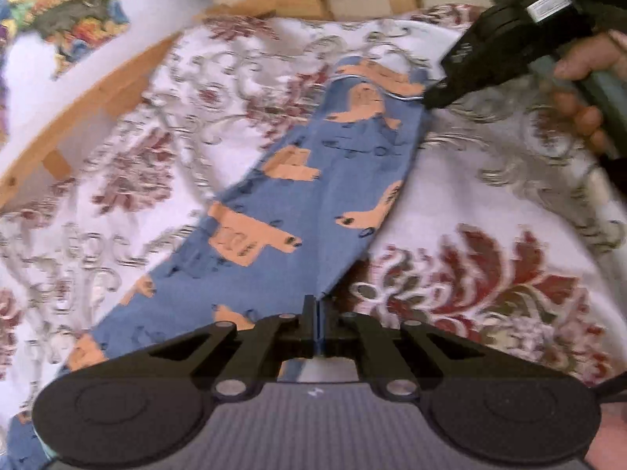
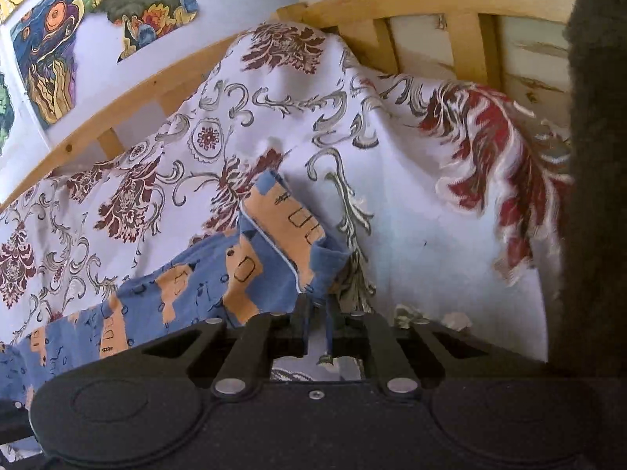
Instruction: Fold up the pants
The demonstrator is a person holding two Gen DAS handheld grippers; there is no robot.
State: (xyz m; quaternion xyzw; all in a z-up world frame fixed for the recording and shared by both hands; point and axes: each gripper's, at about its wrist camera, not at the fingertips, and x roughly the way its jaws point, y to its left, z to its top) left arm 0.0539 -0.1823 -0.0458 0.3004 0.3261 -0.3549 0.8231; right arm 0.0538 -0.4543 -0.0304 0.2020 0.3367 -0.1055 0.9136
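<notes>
Blue pants (image 1: pixel 313 184) printed with orange shapes lie stretched in a long strip across a floral bedspread (image 1: pixel 490 203). My left gripper (image 1: pixel 318 305) is shut on the near edge of the fabric. At the far end of the strip, the right gripper (image 1: pixel 433 98) pinches the hem, held by a hand (image 1: pixel 584 90). In the right wrist view the pants (image 2: pixel 219 278) run off to the lower left, and the right gripper (image 2: pixel 317 305) is shut on a bunched corner of the cloth beside the hem.
A wooden slatted bed frame (image 1: pixel 117 82) runs along the far side of the bedspread, seen again as the frame (image 2: pixel 423 8). Colourful paintings (image 2: pixel 51 58) hang on the white wall behind. A dark sleeve (image 2: pixel 599 156) fills the right edge.
</notes>
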